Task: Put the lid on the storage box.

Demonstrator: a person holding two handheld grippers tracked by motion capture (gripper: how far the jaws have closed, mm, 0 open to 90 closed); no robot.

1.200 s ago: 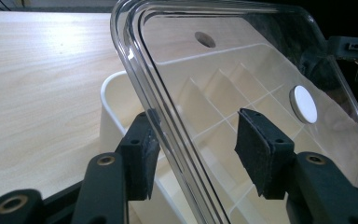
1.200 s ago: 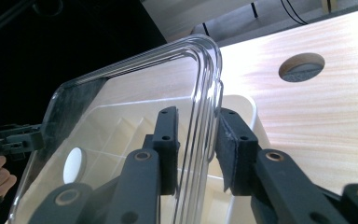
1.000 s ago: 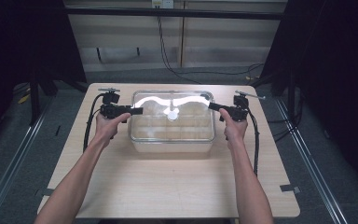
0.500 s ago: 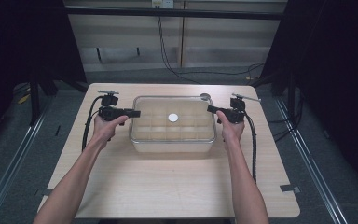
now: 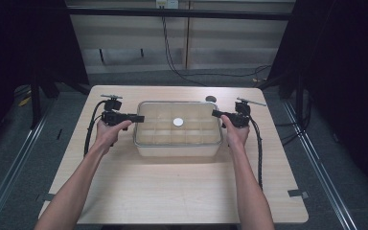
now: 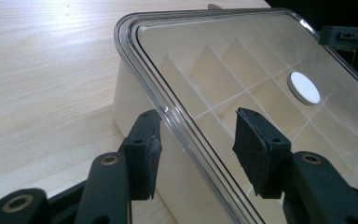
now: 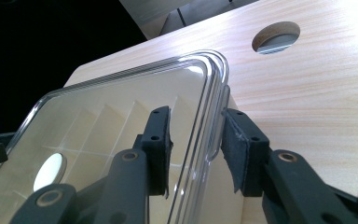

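Observation:
A clear plastic box [image 5: 177,148] with inner dividers stands on the wooden table [image 5: 172,191]. Its transparent lid [image 5: 194,111] lies flat on it, with a white round disc [image 5: 178,122] at the middle. My left gripper [image 5: 136,118] is at the box's left end, and its jaws straddle the lid's rim [image 6: 177,126] with a gap at both pads. My right gripper [image 5: 215,114] is at the right end. Its jaws have just been opening, and the lid's rim [image 7: 212,116] stands between the pads [image 7: 161,140] without being pressed.
A round hole [image 5: 211,99] in the table lies behind the box, also in the right gripper view as the hole [image 7: 276,36]. Cables trail from both grippers toward the table's sides. Bare wood stretches in front of the box. Dark floor surrounds the table.
The bright glare on the lid a second ago is gone and the lid has settled slightly lower, flat on the box. Both hands stayed at the box's ends.

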